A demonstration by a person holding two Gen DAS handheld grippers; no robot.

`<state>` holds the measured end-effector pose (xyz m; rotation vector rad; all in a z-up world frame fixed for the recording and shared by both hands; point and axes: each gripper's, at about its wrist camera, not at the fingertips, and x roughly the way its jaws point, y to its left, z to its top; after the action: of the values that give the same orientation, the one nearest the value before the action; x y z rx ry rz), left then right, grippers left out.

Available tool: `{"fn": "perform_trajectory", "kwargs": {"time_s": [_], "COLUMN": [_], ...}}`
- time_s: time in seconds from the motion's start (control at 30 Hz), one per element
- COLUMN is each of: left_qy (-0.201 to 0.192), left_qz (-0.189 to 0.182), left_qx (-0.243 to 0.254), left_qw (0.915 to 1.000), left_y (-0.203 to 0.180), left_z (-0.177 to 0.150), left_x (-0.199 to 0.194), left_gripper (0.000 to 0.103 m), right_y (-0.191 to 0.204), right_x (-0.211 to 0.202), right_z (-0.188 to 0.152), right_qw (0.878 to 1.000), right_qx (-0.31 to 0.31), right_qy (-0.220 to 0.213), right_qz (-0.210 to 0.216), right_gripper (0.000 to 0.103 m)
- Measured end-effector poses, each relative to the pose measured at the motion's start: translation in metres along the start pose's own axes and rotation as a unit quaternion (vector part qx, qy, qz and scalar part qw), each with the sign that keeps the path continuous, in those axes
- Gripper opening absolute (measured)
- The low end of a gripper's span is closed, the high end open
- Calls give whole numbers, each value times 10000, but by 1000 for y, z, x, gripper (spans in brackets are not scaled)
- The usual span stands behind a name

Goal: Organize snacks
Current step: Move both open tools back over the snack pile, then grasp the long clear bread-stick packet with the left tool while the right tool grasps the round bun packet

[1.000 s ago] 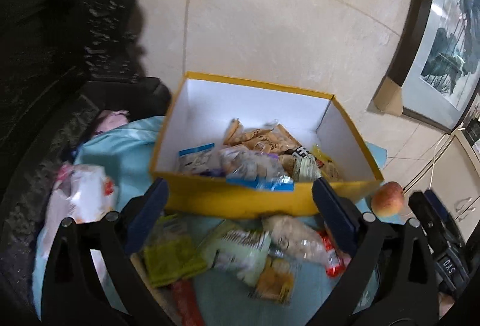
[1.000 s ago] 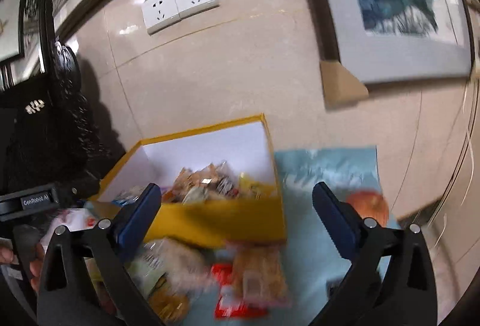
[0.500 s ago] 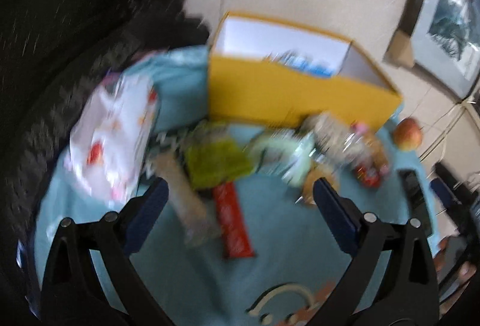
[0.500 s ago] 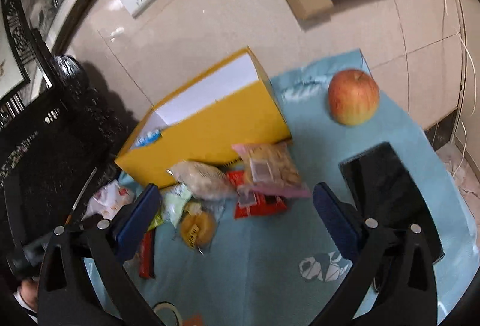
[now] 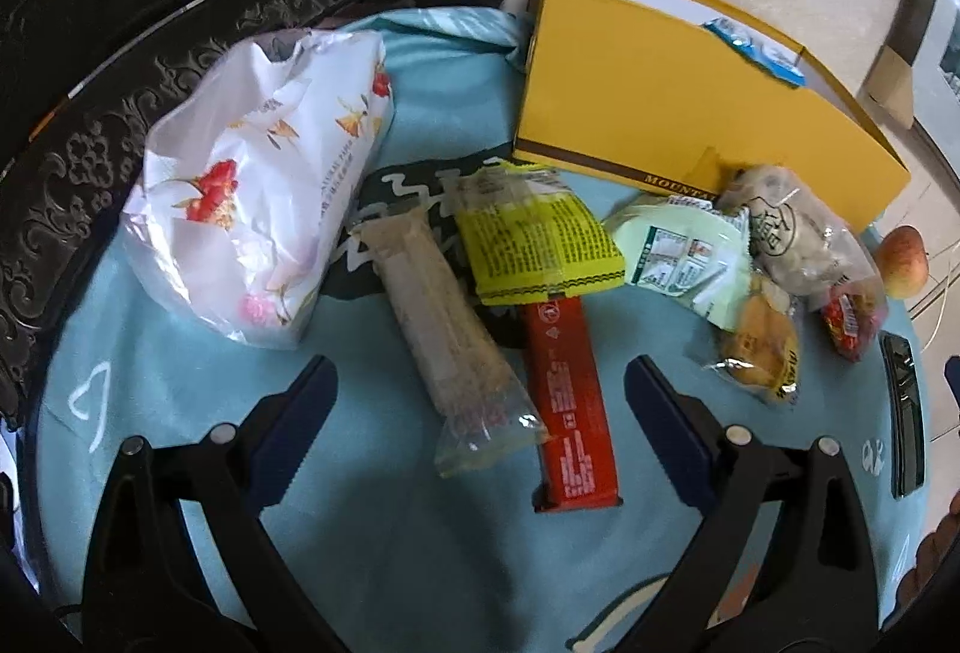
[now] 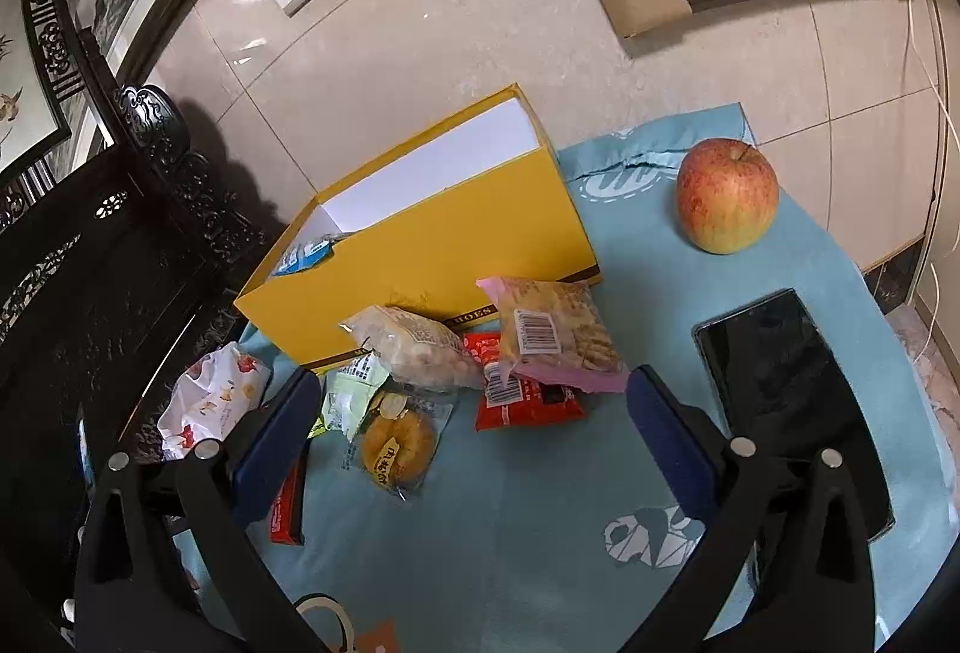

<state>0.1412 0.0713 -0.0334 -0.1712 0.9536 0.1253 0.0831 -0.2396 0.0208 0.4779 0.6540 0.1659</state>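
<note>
Snack packets lie loose on the teal cloth (image 5: pixel 180 383) before the yellow cardboard box (image 5: pixel 660 113), a long red bar (image 5: pixel 567 401) between the gaping empty left gripper (image 5: pixel 480 407), right gripper (image 6: pixel 468 431) likewise spread.

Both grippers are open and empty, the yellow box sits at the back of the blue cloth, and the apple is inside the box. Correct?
Not quite. The apple is outside the yellow box, resting on the blue cloth to its right, as the right wrist view shows. The left gripper and right gripper are indeed open and empty.
</note>
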Motion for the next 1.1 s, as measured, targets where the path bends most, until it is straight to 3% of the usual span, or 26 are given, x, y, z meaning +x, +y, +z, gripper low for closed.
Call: {"fn": "perform_trajectory", "kwargs": {"time_s": [0.13,0.23,0.33,0.43,0.6,0.73,0.9,1.1], "left_qy": [30,262,236,180,52,-292,-567,-795], "left_qz": [105,19,-115,-81,-161,-415,-677,-777], "left_qx": [-75,-138,-313,-375,-577,-472,-490,-497], "left_qw": [9999,9996,9992,9991,9982,9976,9949,9926], "left_y": [0,3,10,15,20,12,7,11], "left_z": [7,11,14,16,5,2,0,-6], "left_x": [11,27,33,31,22,-2,-21,-19], "left_gripper": [94,64,60,32,29,29,29,27], "right_y": [2,4,3,-3,-17,-14,1,38], "right_x": [3,4,5,8,17,21,29,41], "right_z": [-2,-2,-2,-2,-4,-8,-16,-35], "right_qw": [9999,9999,9999,9998,9990,9988,9976,9892], "right_qx": [-23,-72,-82,-47,183,93,-261,-1127], "right_qy": [80,94,105,171,335,422,617,891], "right_qz": [65,88,58,-45,-220,-232,-148,-281], "right_gripper": [102,102,102,102,102,102,102,102]}}
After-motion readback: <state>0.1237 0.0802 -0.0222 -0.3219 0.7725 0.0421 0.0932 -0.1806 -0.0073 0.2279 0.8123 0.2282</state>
